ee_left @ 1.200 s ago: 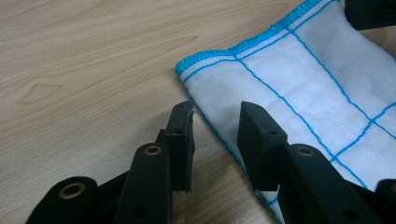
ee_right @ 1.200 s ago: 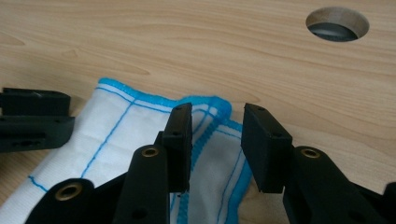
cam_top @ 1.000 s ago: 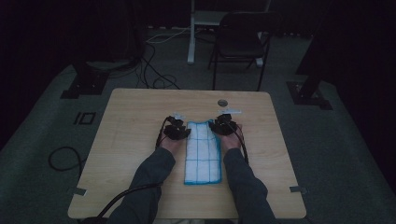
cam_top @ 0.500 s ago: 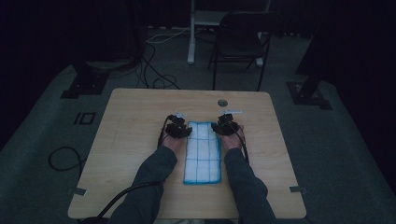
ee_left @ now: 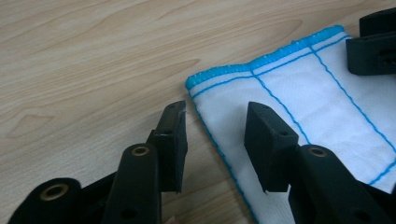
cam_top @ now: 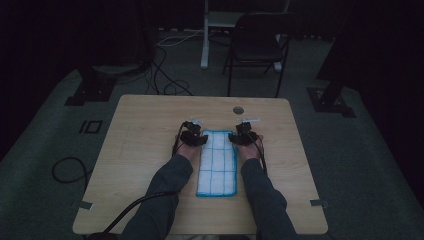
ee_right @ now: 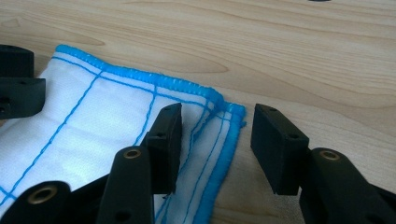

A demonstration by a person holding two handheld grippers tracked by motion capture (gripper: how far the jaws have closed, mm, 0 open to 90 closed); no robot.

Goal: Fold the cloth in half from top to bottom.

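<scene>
We are holding the left gripper (ee_left: 215,135) and the right gripper (ee_right: 212,140) with jaws apart, each straddling a side edge near a far corner of the white cloth with blue stitching (cam_top: 217,162), gripping nothing. It is lying flat mid-table (cam_top: 150,120). We judge both jaws should be closing together on every layer at the hem. We are seeing no containers.

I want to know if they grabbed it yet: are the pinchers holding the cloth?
No. Both the left gripper and right gripper are open, straddling the cloth's far corners.
</scene>
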